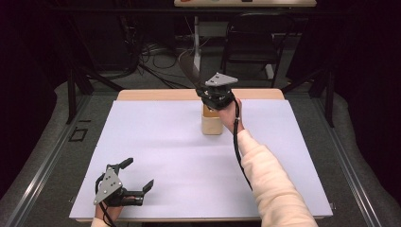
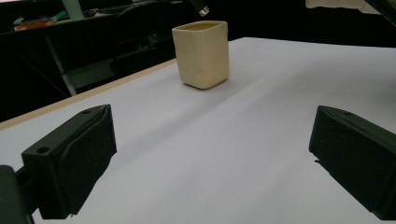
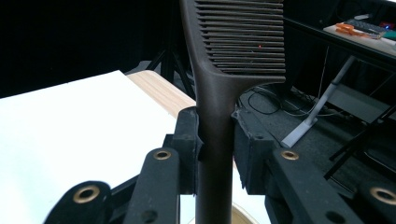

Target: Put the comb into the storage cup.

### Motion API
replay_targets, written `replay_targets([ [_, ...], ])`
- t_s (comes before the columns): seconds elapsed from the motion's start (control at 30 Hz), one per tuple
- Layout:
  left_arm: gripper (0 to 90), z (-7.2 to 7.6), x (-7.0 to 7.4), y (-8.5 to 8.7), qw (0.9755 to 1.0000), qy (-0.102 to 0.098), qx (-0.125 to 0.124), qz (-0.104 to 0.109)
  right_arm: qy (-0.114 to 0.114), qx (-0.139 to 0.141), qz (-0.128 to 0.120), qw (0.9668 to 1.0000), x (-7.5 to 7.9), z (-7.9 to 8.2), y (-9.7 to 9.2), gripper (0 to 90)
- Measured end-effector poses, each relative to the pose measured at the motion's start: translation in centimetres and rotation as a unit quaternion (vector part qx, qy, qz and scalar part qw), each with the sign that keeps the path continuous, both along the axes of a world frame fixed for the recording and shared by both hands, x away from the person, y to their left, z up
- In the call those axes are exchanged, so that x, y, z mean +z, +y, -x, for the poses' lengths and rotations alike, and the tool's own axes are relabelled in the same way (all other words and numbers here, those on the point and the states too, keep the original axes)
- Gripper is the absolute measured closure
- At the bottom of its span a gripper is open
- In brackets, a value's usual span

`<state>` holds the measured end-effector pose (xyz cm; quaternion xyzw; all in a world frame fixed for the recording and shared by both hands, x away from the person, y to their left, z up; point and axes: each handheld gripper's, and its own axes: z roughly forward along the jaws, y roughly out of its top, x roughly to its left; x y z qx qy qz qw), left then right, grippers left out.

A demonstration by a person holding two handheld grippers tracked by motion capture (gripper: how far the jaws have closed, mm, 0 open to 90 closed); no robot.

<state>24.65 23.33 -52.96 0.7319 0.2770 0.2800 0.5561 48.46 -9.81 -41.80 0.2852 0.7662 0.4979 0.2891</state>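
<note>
Because the right gripper (image 3: 217,144) has its fingers (image 3: 187,144) pinching the dark comb (image 3: 219,93) low on its handle, the toothed end stands well above the grip and the handle's foot hangs free below it, which suits lowering the comb upright into something. In the right gripper view the handle runs straight down between the two pads, and a pale curved rim shows just beneath it. In the high view the right gripper (image 1: 215,97) hovers right over the cream cup (image 1: 212,124), with the comb (image 1: 189,68) slanting up and away toward the far side. Whether the handle's foot has already entered the cup cannot be told; the gripper hides the cup's mouth.

The left gripper (image 1: 137,175) rests near the front left of the table (image 1: 156,142), well apart from the cup, its fingers (image 2: 70,163) spread wide with nothing between them; it seems merely parked out of the way.

The cup (image 2: 201,53) stands upright toward the far middle of the white table. In the left gripper view its inside is mostly hidden below the rim, so what it holds cannot be told.
</note>
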Motion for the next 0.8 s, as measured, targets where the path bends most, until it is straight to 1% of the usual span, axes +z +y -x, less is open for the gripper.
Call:
replay_targets([
  [0.27,0.6,0.0,0.0,0.0,1.0,-0.001,0.0,0.001,0.004,-0.003,-0.003,1.0,-0.4,-0.1,-0.4,72.2],
  [0.33,0.6,-0.1,0.0,0.0,1.0,0.0,-0.001,0.0,0.005,-0.002,0.002,1.0,-0.6,-0.2,-0.4,72.2],
  [0.4,0.6,-0.1,0.0,0.0,1.0,0.0,-0.001,-0.001,0.006,-0.002,-0.002,1.0,-0.7,-0.3,-0.5,72.2],
  [0.53,0.6,-0.1,0.0,0.0,1.0,0.0,0.0,-0.001,0.008,0.0,0.004,1.0,-1.0,-0.3,-0.4,72.2],
  [0.6,0.6,-0.1,0.0,0.0,1.0,0.0,0.0,0.0,0.009,-0.001,0.001,1.0,-1.1,-0.3,-0.5,72.2],
  [0.8,0.6,-0.1,0.0,0.0,1.0,0.0,0.0,-0.002,0.012,-0.001,0.006,0.9999,-1.2,-0.4,-0.6,72.2],
])
